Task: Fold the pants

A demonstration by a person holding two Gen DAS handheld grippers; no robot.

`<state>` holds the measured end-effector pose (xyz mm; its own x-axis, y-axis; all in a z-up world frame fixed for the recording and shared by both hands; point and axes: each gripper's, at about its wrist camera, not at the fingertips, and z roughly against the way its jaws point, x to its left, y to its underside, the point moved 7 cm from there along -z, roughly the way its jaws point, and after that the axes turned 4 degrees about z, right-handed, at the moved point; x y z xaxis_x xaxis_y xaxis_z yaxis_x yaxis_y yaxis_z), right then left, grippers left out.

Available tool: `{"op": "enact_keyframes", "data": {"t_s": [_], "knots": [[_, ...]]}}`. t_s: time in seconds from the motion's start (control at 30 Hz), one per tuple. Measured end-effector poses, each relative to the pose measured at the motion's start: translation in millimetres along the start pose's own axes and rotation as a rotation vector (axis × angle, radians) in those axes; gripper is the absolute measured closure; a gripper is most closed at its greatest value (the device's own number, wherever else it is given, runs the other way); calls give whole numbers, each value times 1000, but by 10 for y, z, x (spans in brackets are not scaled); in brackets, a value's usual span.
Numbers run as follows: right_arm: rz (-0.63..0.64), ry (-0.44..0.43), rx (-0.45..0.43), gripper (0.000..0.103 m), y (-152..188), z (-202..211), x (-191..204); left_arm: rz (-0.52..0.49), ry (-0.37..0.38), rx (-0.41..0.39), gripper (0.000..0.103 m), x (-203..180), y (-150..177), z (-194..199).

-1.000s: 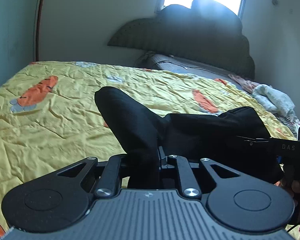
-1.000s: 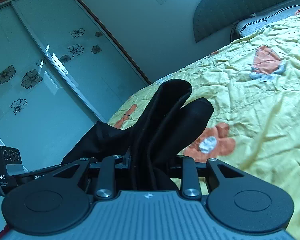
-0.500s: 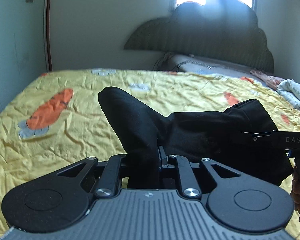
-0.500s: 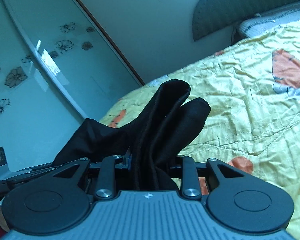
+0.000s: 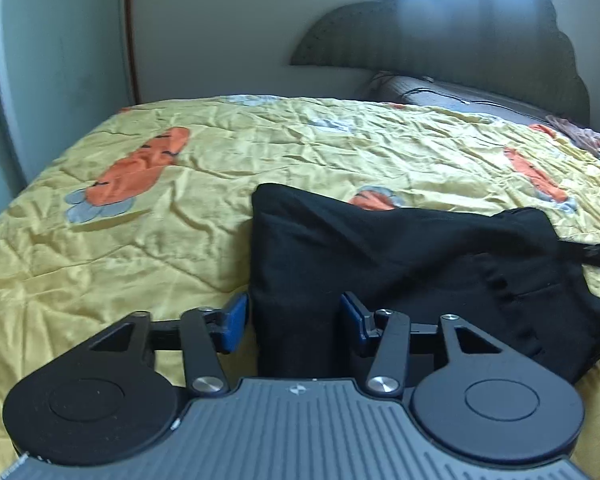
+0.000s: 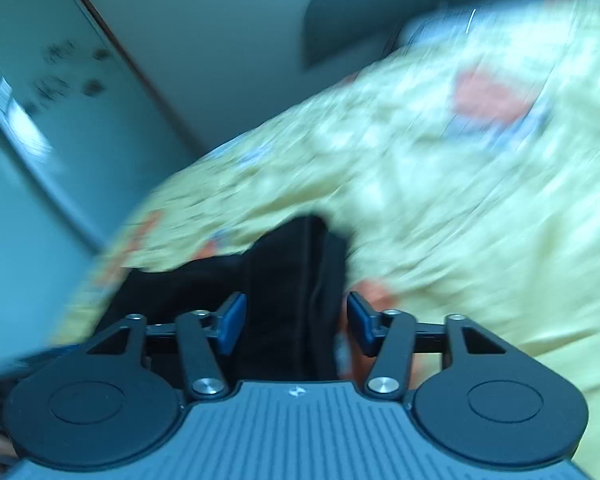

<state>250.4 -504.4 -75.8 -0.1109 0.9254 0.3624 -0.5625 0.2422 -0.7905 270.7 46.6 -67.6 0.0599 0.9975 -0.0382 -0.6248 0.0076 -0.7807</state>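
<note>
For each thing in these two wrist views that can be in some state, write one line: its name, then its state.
Black pants: folded into a bundle, lying on the quilt.
Left gripper: open, fingers just spread, pants fabric between them but not pinched.
Right gripper: open, fingers just spread, pants fabric between them, apparently not pressed; the view is blurred.
Yellow quilt: spread over the bed, wrinkled.

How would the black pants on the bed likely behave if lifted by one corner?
The black pants would probably droop: they already sag in soft folds. Layers would likely slide apart, being loosely stacked. The yellow quilt looks smooth, so pushing may drag them.
</note>
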Motion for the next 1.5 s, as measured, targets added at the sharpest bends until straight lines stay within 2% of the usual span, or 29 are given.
{"op": "enact_keyframes", "data": {"t_s": [0.03,0.07,0.13,0.17,0.27,0.33,0.37,0.5,0.53,0.63,0.67,0.93,1.03,1.13,1.27,1.5], "knots": [[113,98,-53,45,-21,127,92,1,-12,-1,39,16,14,12],[220,135,-100,45,-33,224,211,3,-19,-2,38,24,29,27],[343,82,-141,46,14,377,486,12,-27,0,34,42,47,36],[384,36,-127,47,57,404,622,14,-30,3,34,49,53,32],[483,-18,-12,47,255,275,856,21,-41,5,31,64,69,43],[477,0,51,47,351,118,828,26,-43,7,31,72,78,81],[453,11,57,47,358,88,781,27,-46,6,31,80,83,112],[351,30,24,47,274,241,739,47,-49,8,30,109,120,281],[330,17,18,43,271,313,744,60,-41,16,28,107,147,326],[239,-23,3,18,317,529,797,90,2,34,22,58,276,465],[212,-31,5,15,343,620,802,98,13,40,22,35,328,509],[202,12,110,9,652,936,1004,115,65,75,16,-81,635,781],[209,-5,106,8,741,1039,1095,109,57,91,15,-104,744,831],[221,9,73,1,812,1076,1152,116,49,101,15,-105,844,871],[272,96,71,1,933,1009,1149,129,48,107,14,-89,929,913],[270,103,81,1,1070,982,1140,120,26,104,11,-95,1007,952]]}}
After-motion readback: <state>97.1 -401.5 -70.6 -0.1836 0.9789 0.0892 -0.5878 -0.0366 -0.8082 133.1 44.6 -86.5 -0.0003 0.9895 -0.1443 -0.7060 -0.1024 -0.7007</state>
